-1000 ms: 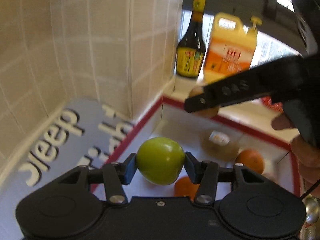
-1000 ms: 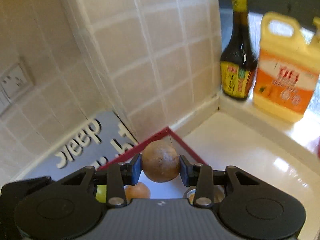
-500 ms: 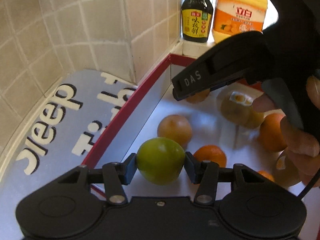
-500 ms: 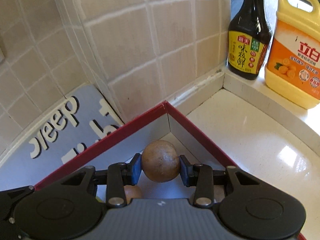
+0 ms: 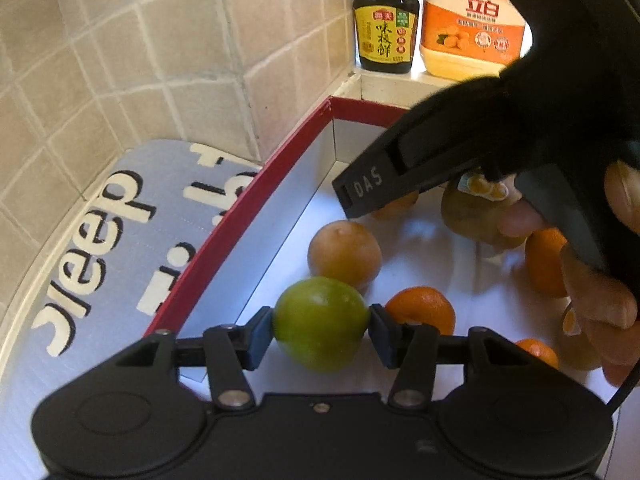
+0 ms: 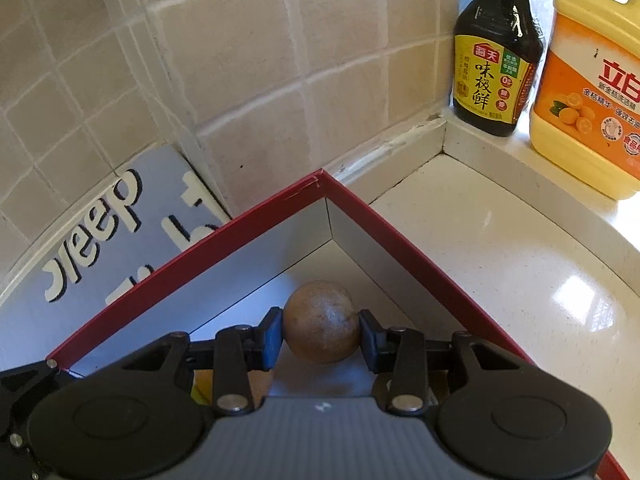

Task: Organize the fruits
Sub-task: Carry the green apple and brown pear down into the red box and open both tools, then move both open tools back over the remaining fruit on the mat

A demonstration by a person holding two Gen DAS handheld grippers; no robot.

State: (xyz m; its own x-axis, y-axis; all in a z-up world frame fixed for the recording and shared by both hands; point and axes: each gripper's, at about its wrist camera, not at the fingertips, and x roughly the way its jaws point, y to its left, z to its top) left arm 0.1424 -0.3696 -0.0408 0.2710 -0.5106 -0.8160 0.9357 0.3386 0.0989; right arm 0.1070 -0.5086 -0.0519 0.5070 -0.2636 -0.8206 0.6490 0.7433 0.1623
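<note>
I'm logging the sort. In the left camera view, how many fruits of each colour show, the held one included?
Green fruit: 1
Orange fruits: 3
Brown or tan fruits: 4, two of them partly hidden
Total: 8

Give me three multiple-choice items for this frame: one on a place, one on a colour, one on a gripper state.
1. Where do the dark sauce bottle and orange detergent jug stand?
A. on the ledge beyond the box
B. inside the box
C. on the grey mat

2. What colour is the round fruit in the left gripper?
A. red
B. green
C. purple

3. The right gripper is:
A. open, empty
B. shut, empty
C. shut on a brown round fruit

Key: 1 A, both stand past the red-rimmed box; 2 B, its skin is green; 3 C, both pads press it.
</note>
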